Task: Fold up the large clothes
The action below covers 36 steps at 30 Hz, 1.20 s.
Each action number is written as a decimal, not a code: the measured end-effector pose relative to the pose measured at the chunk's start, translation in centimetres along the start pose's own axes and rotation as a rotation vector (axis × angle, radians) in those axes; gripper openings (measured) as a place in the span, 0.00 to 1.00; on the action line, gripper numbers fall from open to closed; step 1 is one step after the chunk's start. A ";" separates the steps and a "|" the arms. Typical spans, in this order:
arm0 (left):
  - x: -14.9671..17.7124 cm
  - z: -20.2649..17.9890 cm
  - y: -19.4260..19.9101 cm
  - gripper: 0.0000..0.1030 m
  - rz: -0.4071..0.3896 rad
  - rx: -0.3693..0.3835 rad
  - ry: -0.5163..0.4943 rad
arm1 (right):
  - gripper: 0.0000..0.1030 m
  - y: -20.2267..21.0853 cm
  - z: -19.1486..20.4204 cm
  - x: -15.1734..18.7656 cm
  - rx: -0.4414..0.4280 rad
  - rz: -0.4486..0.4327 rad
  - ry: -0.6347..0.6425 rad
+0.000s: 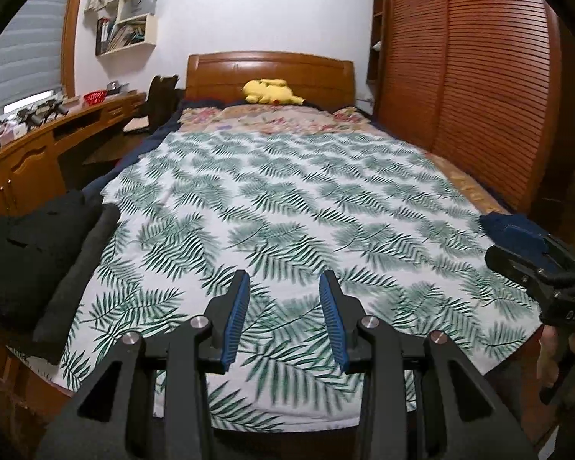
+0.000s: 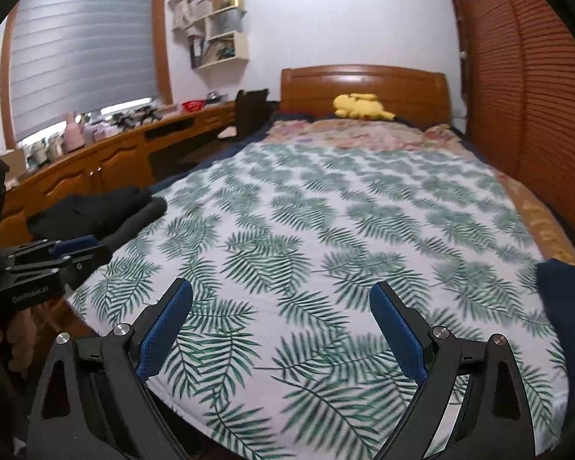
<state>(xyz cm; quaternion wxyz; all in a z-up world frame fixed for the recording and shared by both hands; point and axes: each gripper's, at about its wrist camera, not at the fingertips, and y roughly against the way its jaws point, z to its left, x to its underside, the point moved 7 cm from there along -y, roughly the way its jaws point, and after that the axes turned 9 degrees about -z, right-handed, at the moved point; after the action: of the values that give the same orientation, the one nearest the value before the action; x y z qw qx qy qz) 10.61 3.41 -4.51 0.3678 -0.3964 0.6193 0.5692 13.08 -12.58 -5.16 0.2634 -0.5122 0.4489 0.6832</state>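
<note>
A white bedspread (image 1: pixel 287 199) printed with green palm fronds covers the bed. At its 9 o'clock edge lie folded black clothes (image 1: pixel 30 253); at 3 o'clock sits a navy garment (image 2: pixel 567 299). A yellow plush toy (image 1: pixel 270 92) rests at 12 o'clock against the reddish-brown headboard (image 1: pixel 268 73). Both grippers' fingers (image 2: pixel 165 329) carry blue pads.

Dark folded clothes (image 1: pixel 38 253) lie stacked at the bed's left edge, and a navy garment (image 2: pixel 567 299) lies at its right edge.

Both wrist views over bed (image 1: pixel 287 191)
</note>
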 end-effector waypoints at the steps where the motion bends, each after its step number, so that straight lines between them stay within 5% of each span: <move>1: -0.2 -0.4 0.2 0.36 -0.006 0.004 -0.002 | 0.92 0.7 -0.3 -0.1 0.010 -0.006 -0.002; 14: -4.7 -4.3 4.0 0.36 -0.101 0.045 -0.042 | 0.92 6.0 -2.0 -3.1 0.070 -0.095 -0.034; 19: -6.2 -4.9 5.4 0.36 -0.139 0.048 -0.047 | 1.00 7.9 -2.7 -4.7 0.091 -0.142 -0.043; 36: -7.2 -2.8 8.8 0.36 -0.196 0.003 -0.042 | 1.00 11.0 -3.7 -6.6 0.174 -0.222 -0.023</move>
<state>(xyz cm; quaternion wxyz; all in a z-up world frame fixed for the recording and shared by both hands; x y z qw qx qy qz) 5.52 1.49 5.86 0.4351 -0.4424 0.5708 0.5377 8.02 -20.20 4.51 0.3860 -0.5260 0.4441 0.6141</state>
